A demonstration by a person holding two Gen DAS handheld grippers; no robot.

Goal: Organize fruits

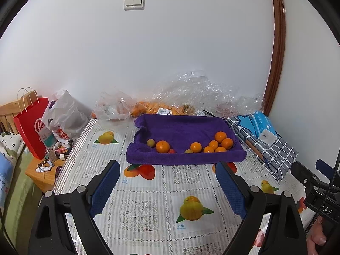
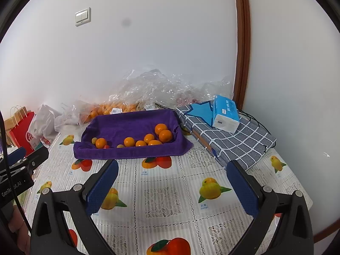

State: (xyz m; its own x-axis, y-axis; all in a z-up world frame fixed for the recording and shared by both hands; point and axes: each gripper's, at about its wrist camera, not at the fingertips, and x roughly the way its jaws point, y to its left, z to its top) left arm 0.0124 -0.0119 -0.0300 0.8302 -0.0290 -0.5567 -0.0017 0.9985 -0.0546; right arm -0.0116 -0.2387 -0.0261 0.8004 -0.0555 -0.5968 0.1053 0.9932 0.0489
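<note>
Crumpled plastic bags (image 1: 191, 93) (oranges inside) crowd behind the purple tray (image 1: 184, 157).

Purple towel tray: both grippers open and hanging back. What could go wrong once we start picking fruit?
1. The oranges at the right end of the purple towel tray lie touching; open fingers going for one will likely nudge its neighbours.
2. The small red fruit sits tight against the lone orange and the front wall, so it is hard to grasp alone.
3. The towel is loose cloth; a low fingertip could snag it and drag the fruit.
</note>
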